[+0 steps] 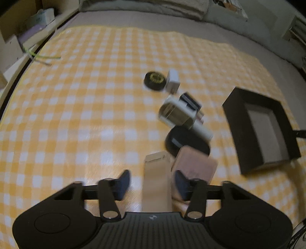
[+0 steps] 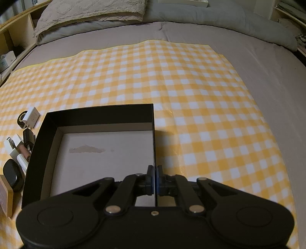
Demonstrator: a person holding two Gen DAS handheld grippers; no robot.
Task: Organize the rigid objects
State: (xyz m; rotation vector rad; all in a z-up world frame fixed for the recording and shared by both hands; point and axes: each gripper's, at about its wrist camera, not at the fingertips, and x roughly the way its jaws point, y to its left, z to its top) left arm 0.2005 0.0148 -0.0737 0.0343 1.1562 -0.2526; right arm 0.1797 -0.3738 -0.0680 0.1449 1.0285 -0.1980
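In the left wrist view my left gripper is open, with a tall tan box standing between its fingers, nearer the right one. Beyond it lie a pink box, a black oval case, a white and metallic box, a white charger and a black round disc. The black open box lies to the right. In the right wrist view my right gripper is shut on the right wall of the black open box, whose pale floor is bare.
Everything lies on a yellow checked cloth spread over a grey bed. Pillows lie at the far end. Wooden shelves stand along the left side. The small objects show left of the box in the right wrist view.
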